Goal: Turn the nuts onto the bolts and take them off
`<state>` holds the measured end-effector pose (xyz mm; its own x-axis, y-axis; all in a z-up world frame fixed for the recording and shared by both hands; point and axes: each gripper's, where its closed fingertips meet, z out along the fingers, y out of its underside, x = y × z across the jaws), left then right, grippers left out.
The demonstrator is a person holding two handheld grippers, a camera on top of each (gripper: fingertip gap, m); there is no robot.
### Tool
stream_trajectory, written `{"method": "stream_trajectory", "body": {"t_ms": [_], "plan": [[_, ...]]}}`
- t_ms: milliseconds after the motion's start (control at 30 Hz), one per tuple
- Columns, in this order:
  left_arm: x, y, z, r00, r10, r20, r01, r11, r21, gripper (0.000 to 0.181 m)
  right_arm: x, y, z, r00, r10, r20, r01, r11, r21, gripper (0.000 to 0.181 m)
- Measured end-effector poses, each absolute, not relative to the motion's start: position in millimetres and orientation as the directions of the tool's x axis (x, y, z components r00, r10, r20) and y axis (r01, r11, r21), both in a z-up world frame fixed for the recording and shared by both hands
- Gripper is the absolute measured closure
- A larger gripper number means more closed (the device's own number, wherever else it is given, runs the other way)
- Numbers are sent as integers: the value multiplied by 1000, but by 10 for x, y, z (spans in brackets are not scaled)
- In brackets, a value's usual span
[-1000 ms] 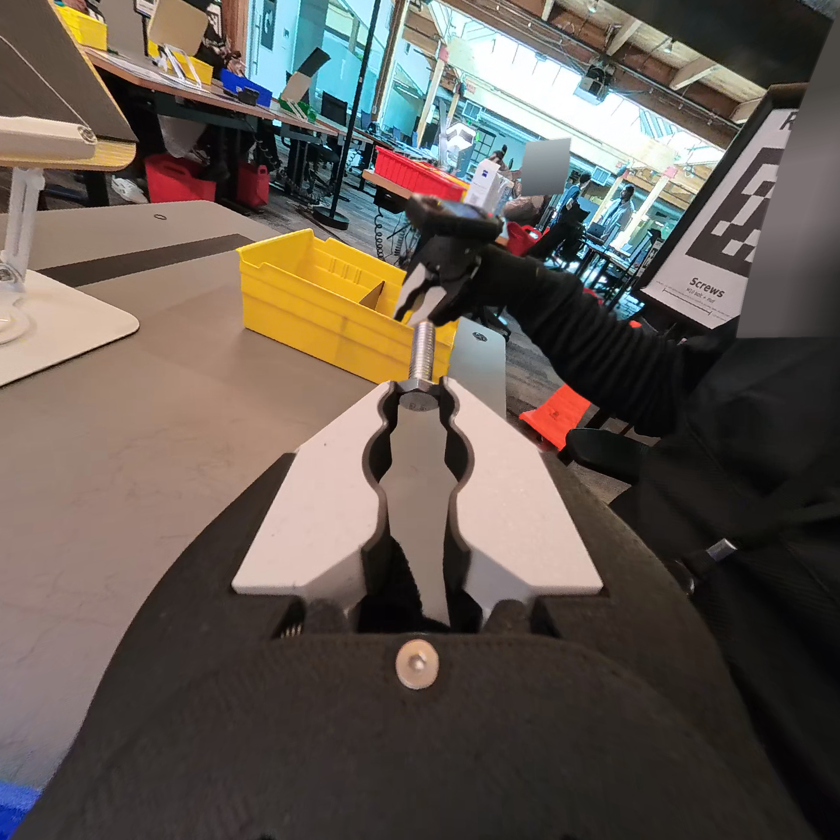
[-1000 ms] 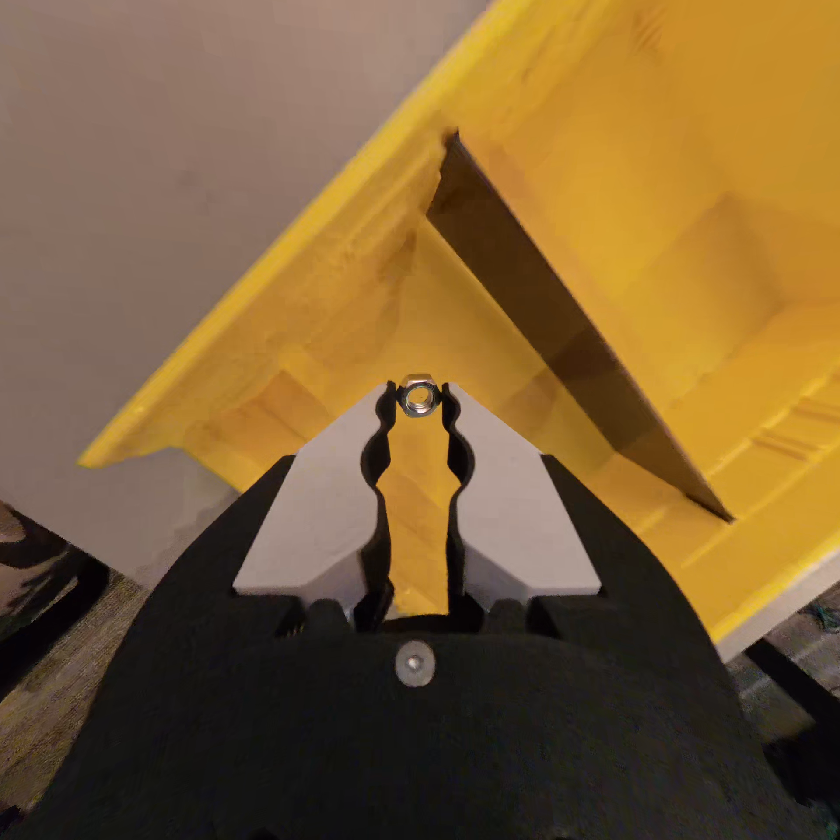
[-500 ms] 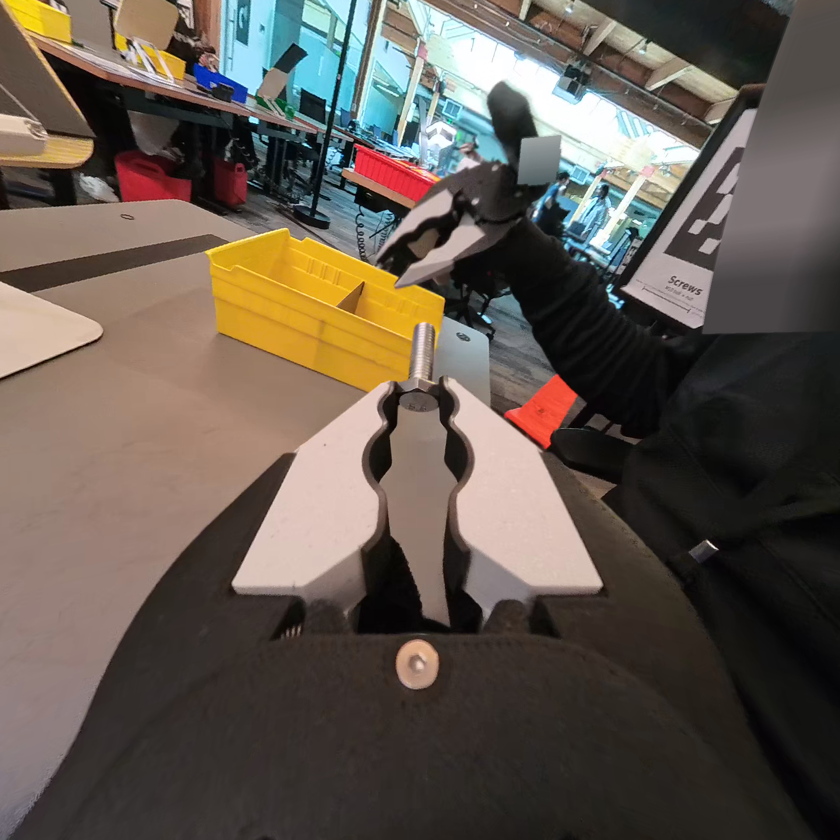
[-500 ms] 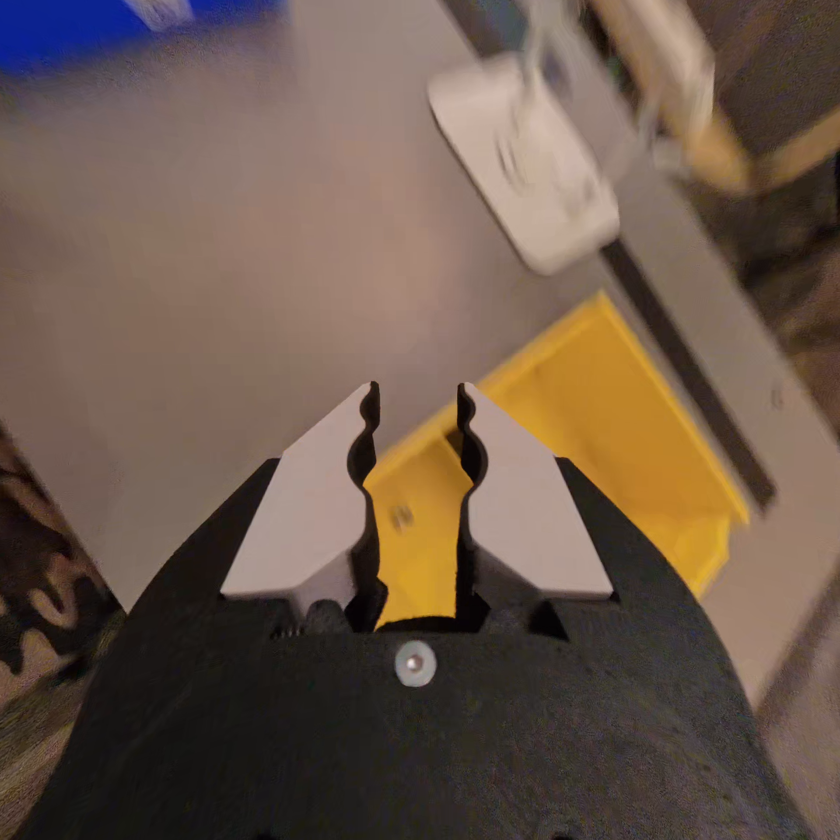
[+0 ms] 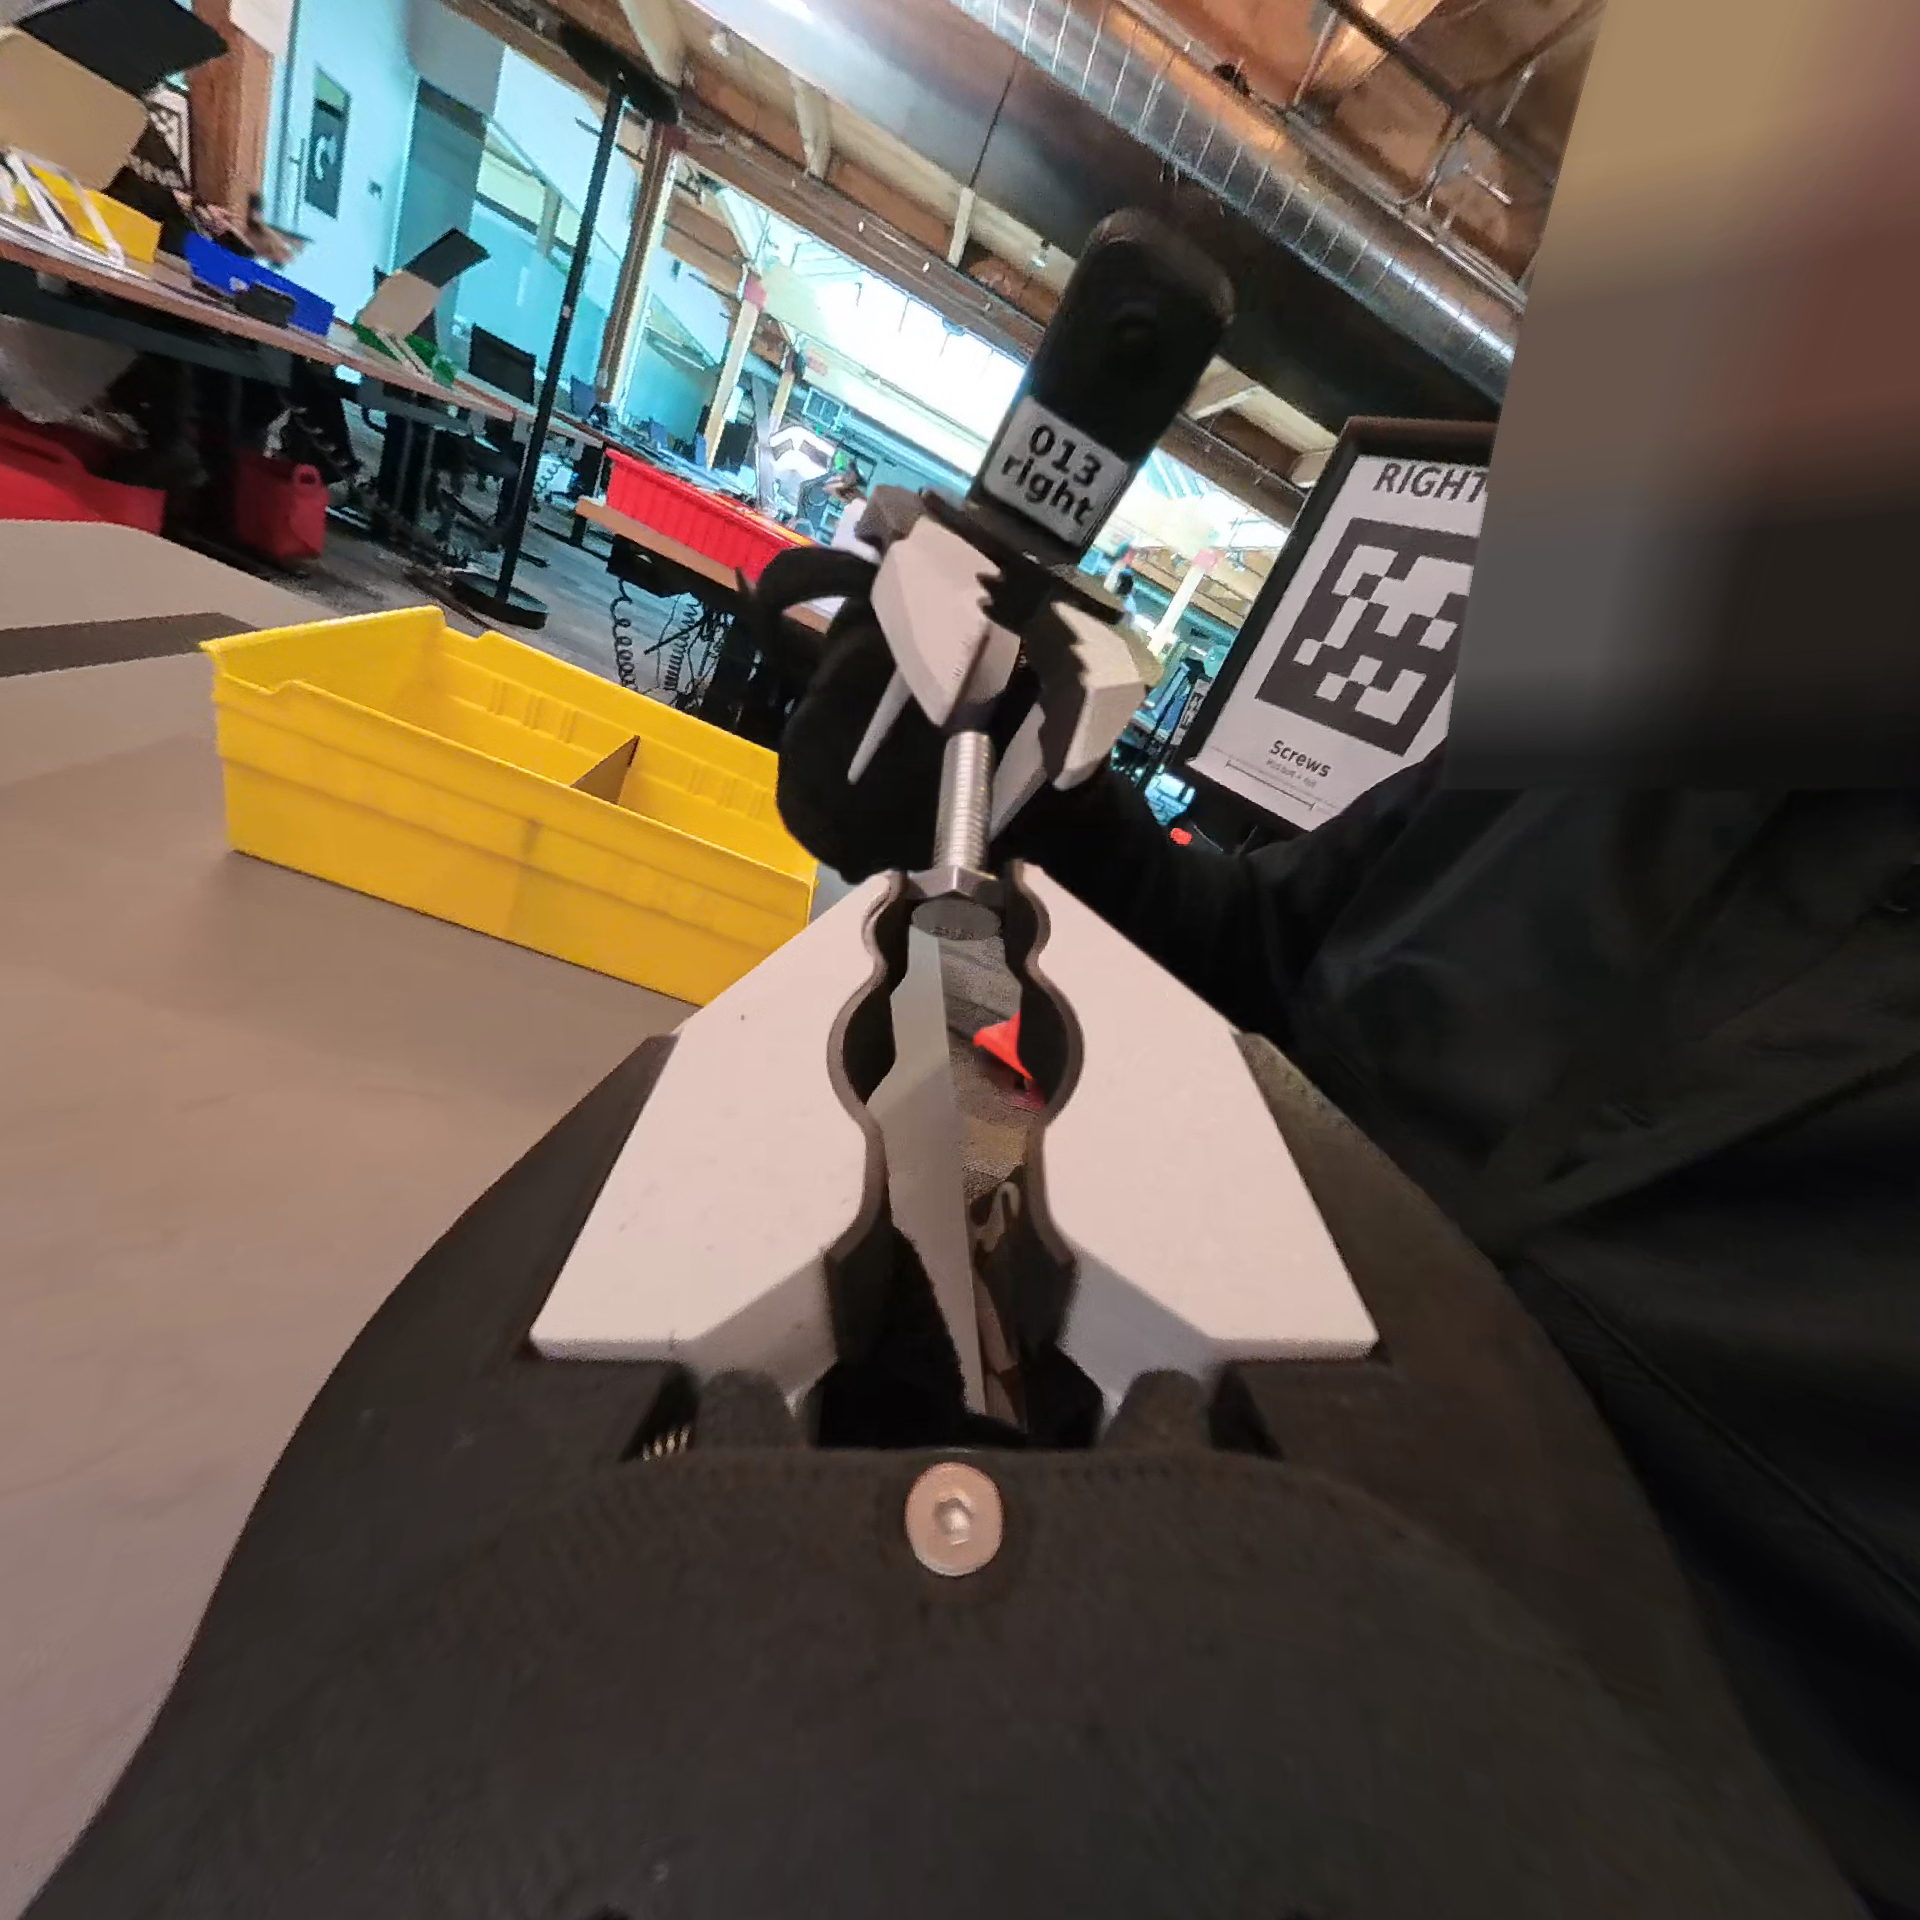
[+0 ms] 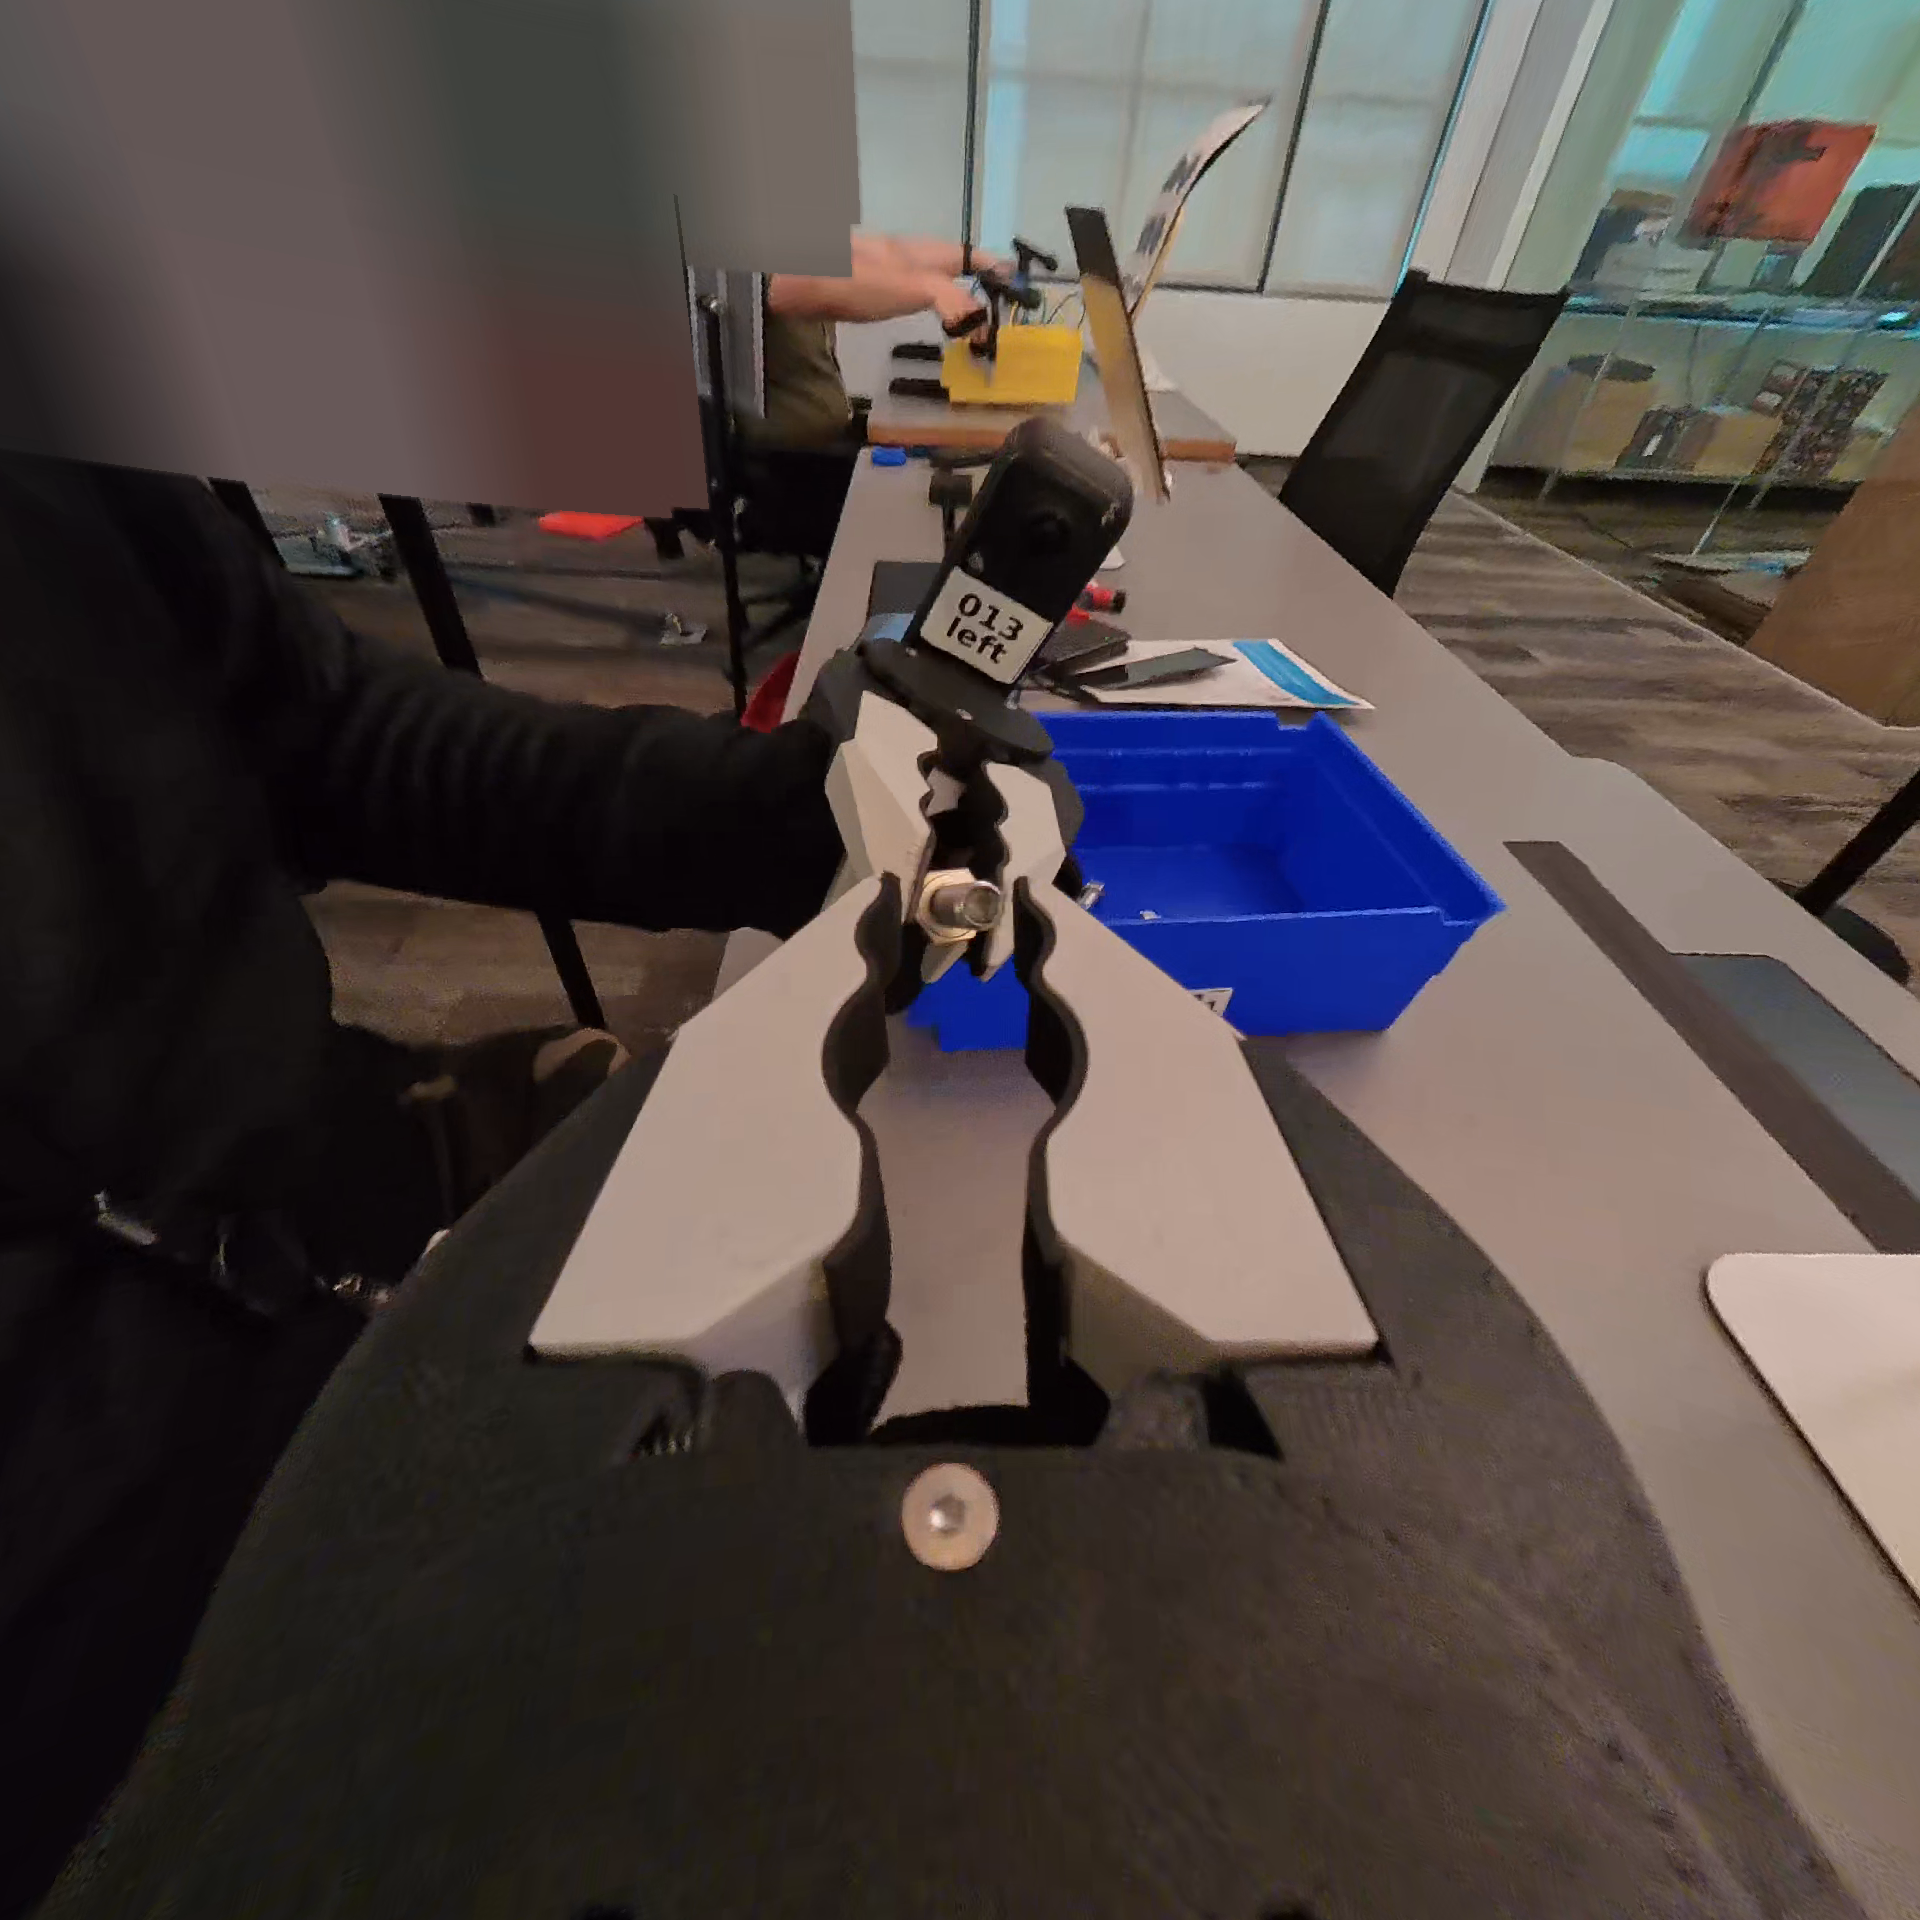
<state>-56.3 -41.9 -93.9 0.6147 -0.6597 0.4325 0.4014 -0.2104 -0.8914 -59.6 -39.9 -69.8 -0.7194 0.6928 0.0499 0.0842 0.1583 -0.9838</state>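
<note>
The grey table (image 5: 260,1039) carries a yellow bin (image 5: 499,790) on the far left in my left view; my right view shows a blue bin (image 6: 1268,862) beyond the tips. My left gripper (image 5: 956,914) is clamped on the bolt (image 5: 964,810) by its head, thread pointing away. My right gripper (image 6: 951,914) reaches it with fingers (image 6: 1122,1049) spread, gripping nothing. No nut shows.

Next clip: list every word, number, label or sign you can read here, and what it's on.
I won't quote writing; these bear it.
Grey label on the black camera, left wrist view: legible.
White label on the other camera, right wrist view: legible.
Framed sign with checkered code: legible lines above and below.
Sticker on the blue bin: too small.
</note>
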Motion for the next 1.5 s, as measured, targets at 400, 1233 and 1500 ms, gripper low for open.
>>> {"method": "stream_trajectory", "body": {"t_ms": [400, 1233, 1500], "plan": [[-484, -421, -867, 592, -693, 411, 421, -168, -891, 166, -618, -466, -692, -745, 665, -50, 86, 21, -996, 174], [-972, -333, -979, 818, -470, 332, 275, -188, -943, 169, 9, 3342, -2787, -18, 998, 60, 930, 39, -366, 173], [-1075, -346, -1052, 840, -436, 324, 252, -215, -944, 168, 116, 3874, -2749, 185, 966, 180, 944, -124, -307, 144]]}}
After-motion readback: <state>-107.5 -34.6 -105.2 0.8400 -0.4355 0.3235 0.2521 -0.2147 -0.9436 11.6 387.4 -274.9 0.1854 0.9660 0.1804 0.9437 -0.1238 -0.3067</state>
